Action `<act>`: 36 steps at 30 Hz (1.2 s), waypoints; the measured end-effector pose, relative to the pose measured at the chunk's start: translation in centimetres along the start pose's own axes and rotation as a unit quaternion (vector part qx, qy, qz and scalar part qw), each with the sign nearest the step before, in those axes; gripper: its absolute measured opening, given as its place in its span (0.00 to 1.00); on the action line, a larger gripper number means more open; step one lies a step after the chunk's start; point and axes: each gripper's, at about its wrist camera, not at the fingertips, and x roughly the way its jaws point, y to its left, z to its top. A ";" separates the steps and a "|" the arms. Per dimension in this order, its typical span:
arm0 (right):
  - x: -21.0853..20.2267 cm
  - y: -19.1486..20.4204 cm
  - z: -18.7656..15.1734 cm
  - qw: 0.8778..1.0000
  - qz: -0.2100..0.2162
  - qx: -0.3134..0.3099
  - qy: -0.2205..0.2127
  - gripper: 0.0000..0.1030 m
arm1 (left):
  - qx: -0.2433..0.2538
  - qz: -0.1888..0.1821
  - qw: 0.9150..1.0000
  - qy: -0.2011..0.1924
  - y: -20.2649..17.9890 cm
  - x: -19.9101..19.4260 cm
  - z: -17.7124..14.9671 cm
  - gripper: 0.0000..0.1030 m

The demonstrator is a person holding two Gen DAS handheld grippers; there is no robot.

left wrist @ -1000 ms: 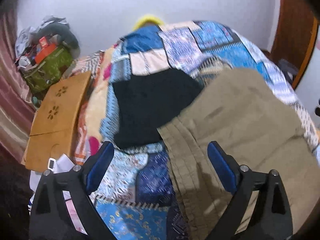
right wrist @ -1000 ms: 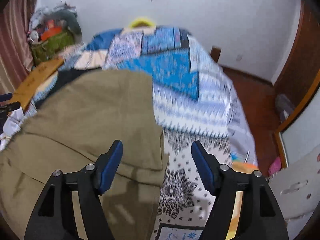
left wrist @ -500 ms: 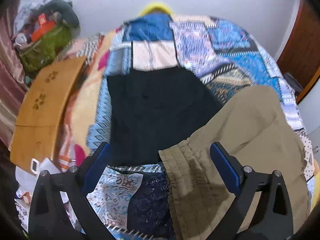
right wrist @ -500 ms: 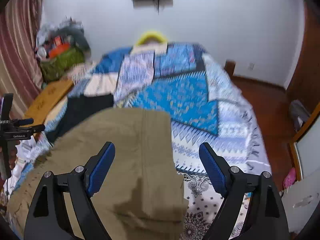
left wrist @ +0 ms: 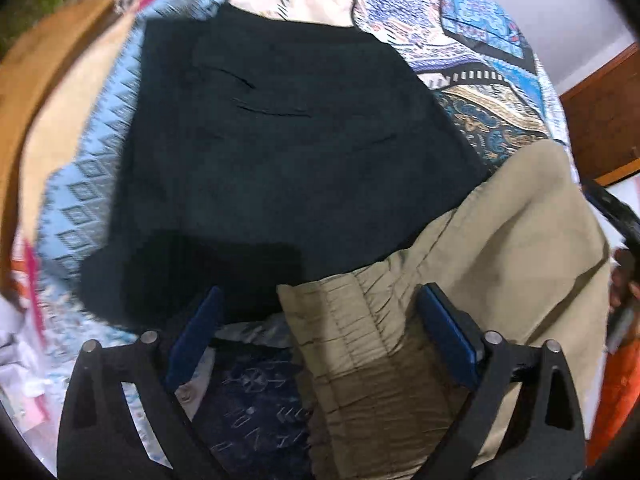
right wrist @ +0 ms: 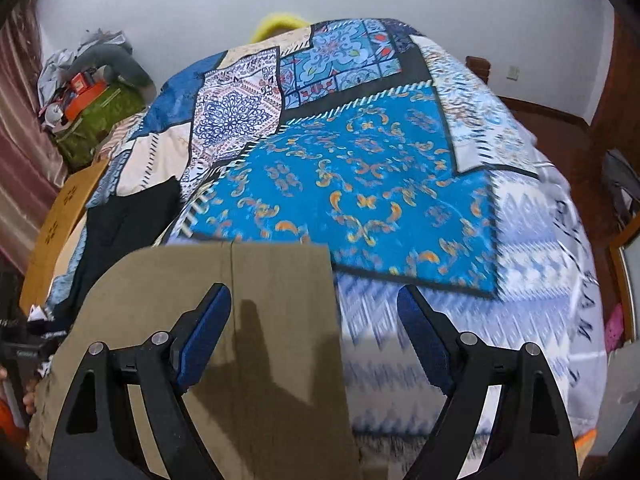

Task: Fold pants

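Patchwork blue bedspread (right wrist: 372, 184) covers the bed, and my khaki pants (right wrist: 240, 320) lie flat near its front edge, beside a dark garment (left wrist: 280, 140). I judge them only part folded, with the waistband (left wrist: 352, 320) end left to bring over. My left gripper (left wrist: 316, 320) and right gripper (right wrist: 314, 330) both hover spread wide, holding nothing.

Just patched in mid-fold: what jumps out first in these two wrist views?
The bright blue patchwork bedspread fills the scene. On it, the khaki pants lie at the near edge, their gathered waistband between the open left gripper, their flat far end below the open right gripper. A black garment is spread beyond the waistband, toward the bed's left side.
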 end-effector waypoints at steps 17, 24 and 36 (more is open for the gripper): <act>-0.7 4.2 -0.5 0.998 -0.047 -0.031 -0.040 0.08 | 0.080 0.058 0.988 -0.117 -3.3 -5.7 -1.5 0.43; -10.6 4.8 1.6 0.991 -0.033 -0.018 -0.129 0.08 | 0.103 0.057 0.971 -0.208 -6.0 -14.2 -1.4 0.43; -23.6 5.3 -5.0 0.980 -0.009 -0.028 -0.199 0.08 | 0.148 0.040 0.951 -0.267 -10.0 -22.3 -7.6 0.43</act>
